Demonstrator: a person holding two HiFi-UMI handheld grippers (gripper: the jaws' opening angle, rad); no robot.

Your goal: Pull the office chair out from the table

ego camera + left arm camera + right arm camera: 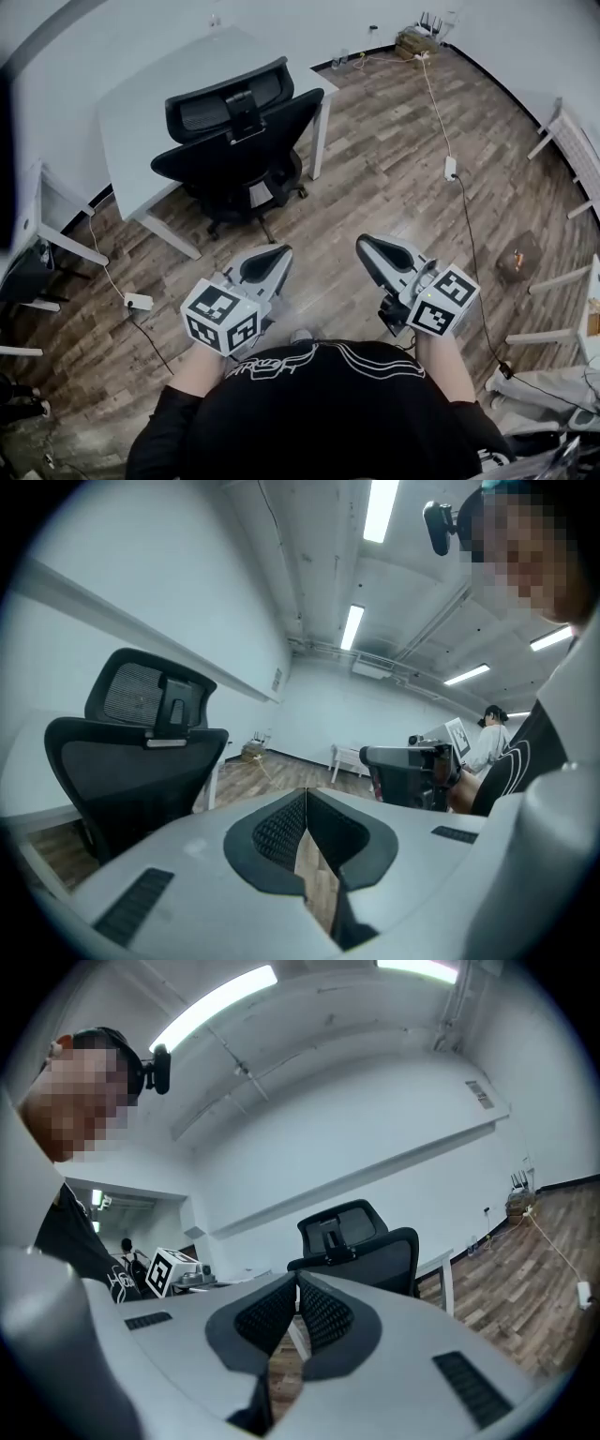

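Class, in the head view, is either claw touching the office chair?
No, the left claw and right claw hang short of the office chair.

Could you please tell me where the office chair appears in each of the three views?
Head view: the office chair is upper left of centre, at the white table.
Left gripper view: at the left, its back facing the camera.
Right gripper view: just right of centre, in the middle distance.
Shared landmark: the white table's leg, right beside the chair, shows in all three views.

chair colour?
Black all over, mesh back and headrest; the chair shows best in the head view.
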